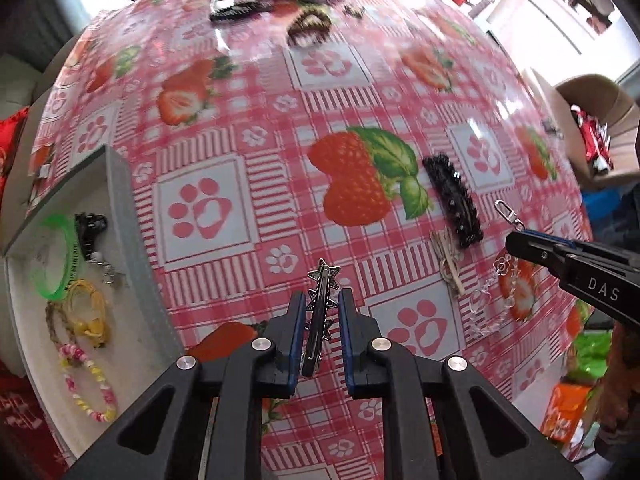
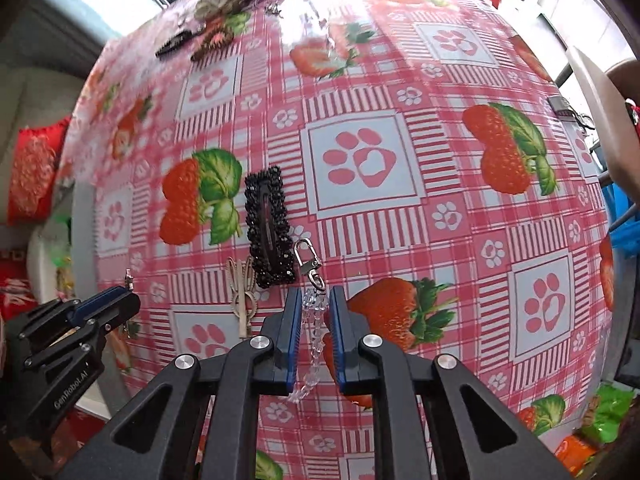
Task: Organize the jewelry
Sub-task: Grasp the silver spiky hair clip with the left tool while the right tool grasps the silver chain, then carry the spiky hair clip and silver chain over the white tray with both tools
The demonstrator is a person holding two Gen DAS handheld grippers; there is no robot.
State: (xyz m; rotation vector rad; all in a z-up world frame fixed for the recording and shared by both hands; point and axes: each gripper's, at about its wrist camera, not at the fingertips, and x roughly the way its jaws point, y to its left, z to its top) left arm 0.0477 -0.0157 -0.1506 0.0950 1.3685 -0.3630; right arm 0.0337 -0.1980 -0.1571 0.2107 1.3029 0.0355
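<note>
My left gripper (image 1: 322, 300) is shut on a dark metal star hair clip (image 1: 320, 312) and holds it above the strawberry tablecloth; the gripper also shows at the left of the right wrist view (image 2: 116, 300). My right gripper (image 2: 315, 296) is shut on a clear bead chain (image 2: 314, 336) with a silver clasp (image 2: 307, 260) sticking out past the fingertips; the gripper shows at the right of the left wrist view (image 1: 520, 240). A white tray (image 1: 36, 320) at the left holds a green bangle (image 1: 52, 256), a yellow band (image 1: 88, 312) and a pink-yellow bracelet (image 1: 88, 380).
A black beaded hair clip (image 1: 452, 200) and a beige knotted cord (image 1: 448, 260) lie on the cloth between the grippers. At the far edge lie a black comb clip (image 1: 236, 10) and a brown claw clip (image 1: 308, 24). A cardboard box (image 1: 600, 128) stands right.
</note>
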